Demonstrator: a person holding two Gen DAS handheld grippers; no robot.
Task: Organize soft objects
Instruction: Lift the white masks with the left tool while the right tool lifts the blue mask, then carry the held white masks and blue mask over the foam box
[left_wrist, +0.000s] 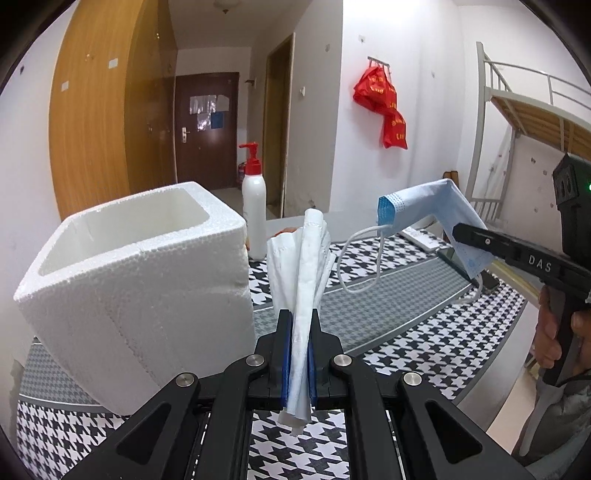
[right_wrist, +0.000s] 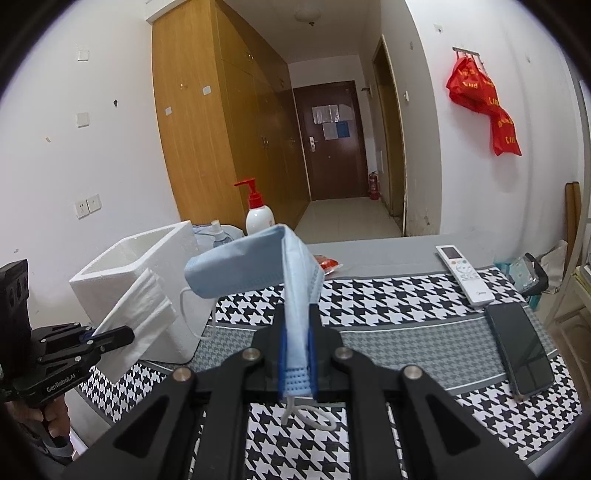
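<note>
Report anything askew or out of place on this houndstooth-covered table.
Nothing is spilled or damaged. The oddest thing: the light blue pleated face mask clamped in the right gripper is folded over, its ear loops dangling. The left gripper holds a white mask beside the white foam box.

Left gripper (left_wrist: 298, 332), lower centre of its own view: jaws closed on a white cloth (left_wrist: 303, 266) that rises between the fingers. Right gripper (right_wrist: 297, 343), lower centre of its own view: jaws closed on a blue face mask (right_wrist: 258, 262). Both point slightly downward. A hand (left_wrist: 554, 332) grasps the right gripper's handle at the right edge of the left view.
</note>
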